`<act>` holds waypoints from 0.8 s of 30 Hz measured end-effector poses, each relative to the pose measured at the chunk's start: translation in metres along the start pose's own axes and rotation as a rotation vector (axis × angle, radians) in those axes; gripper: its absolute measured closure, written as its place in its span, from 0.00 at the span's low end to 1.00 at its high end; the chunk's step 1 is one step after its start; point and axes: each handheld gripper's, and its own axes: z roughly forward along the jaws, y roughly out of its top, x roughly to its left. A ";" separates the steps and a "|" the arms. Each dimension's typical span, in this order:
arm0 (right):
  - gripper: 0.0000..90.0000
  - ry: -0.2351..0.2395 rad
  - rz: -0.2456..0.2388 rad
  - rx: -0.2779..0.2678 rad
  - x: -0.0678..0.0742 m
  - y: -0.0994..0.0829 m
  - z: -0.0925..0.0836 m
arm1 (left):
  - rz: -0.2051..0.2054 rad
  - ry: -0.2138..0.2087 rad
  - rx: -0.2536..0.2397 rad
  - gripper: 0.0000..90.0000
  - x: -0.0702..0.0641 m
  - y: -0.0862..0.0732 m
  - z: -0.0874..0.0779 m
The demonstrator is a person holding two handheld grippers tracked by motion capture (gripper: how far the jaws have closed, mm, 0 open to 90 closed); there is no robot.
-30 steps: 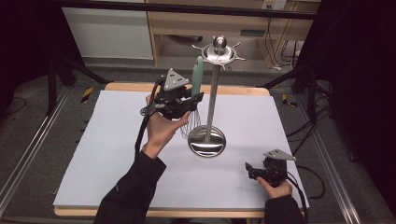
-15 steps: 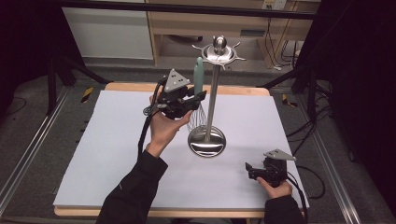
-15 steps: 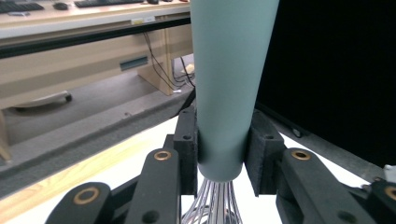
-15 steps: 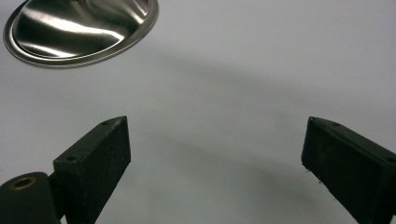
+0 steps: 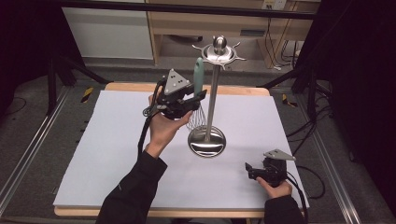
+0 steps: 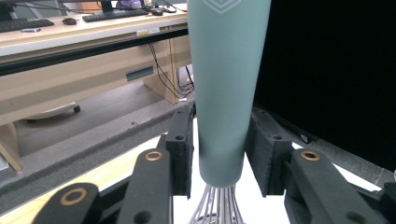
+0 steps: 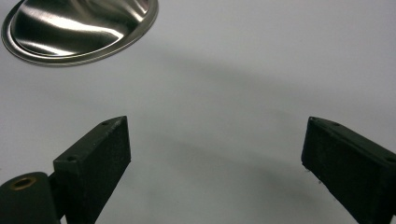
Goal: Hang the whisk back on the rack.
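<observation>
The left gripper view reveals narrow gaps beside the whisk handle, so the left gripper has just been opening, while the right gripper stands wide open, holding nothing.

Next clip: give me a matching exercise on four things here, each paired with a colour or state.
Column one:
1. whisk handle
2. stand base
3. right hand-held gripper
4. left hand-held gripper

Column two:
A. jaws wide apart, nothing between them
B. teal, upright
C. shiny metal, round
D. raised, one jaw on either side of the whisk handle

Pairs: 1-B, 2-C, 3-A, 4-D.

Note: the left hand-held gripper's jaws have just been opening, with the whisk handle between them.
</observation>
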 end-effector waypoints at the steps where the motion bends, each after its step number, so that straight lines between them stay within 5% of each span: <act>1: 0.09 0.001 0.000 -0.001 0.000 0.000 0.000 | -0.009 -0.005 -0.005 0.69 0.000 0.000 0.000; 15: 0.09 -0.004 0.003 0.006 -0.001 -0.001 0.001 | -0.010 -0.022 -0.023 0.50 0.008 -0.022 -0.016; 24: 0.09 -0.010 0.007 0.017 -0.002 -0.002 0.003 | -0.048 -0.019 -0.010 0.43 0.024 -0.044 -0.037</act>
